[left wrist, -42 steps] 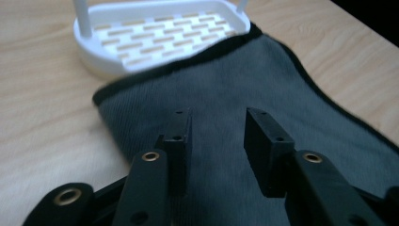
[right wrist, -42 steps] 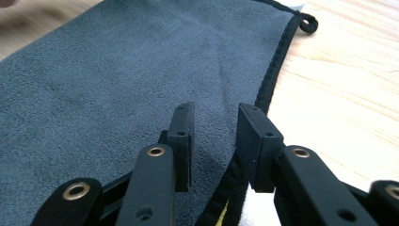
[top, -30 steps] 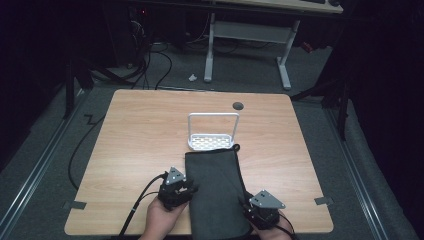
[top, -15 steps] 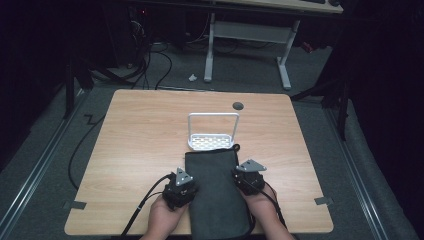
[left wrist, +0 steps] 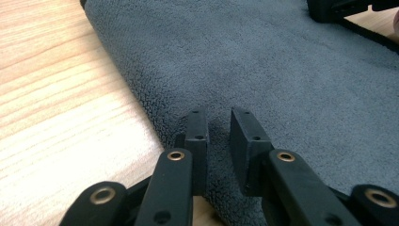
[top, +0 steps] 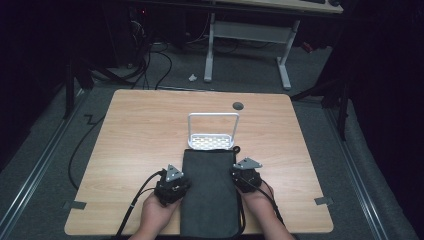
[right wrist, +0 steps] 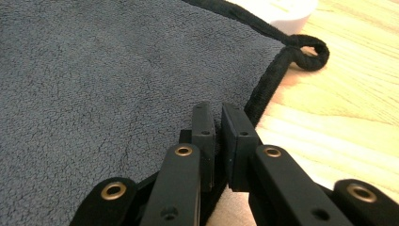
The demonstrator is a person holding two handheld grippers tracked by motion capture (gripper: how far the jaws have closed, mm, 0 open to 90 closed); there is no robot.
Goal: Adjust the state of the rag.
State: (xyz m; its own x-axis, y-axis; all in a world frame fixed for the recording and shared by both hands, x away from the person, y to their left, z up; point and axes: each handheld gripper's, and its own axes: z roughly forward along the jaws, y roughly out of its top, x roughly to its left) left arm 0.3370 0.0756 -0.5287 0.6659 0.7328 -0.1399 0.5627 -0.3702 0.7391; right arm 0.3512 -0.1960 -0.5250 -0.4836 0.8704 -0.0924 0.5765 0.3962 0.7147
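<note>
A dark grey towel (top: pixel 210 195) lies folded in a long strip at the table's near middle, and its front end hangs over the edge. My left gripper (top: pixel 170 183) sits at its left edge. In the left gripper view the left gripper (left wrist: pixel 220 128) has its jaws close together with towel (left wrist: pixel 263 70) pile pinched in the narrow gap. My right gripper (top: pixel 246 176) is at the towel's right edge. In the right gripper view the right gripper (right wrist: pixel 217 118) is nearly shut on the black hem (right wrist: pixel 270 77), just below the hem's loop (right wrist: pixel 308 52).
A white wire rack (top: pixel 212 136) stands just beyond the towel's far end. A round grommet hole (top: pixel 238 105) sits farther back. Bare wood (top: pixel 130 145) lies left and right of the towel. Cables (top: pixel 137 205) trail off the front edge.
My right gripper moved from the table's front right corner up along the towel's right edge to beside it. My left gripper has barely shifted.
</note>
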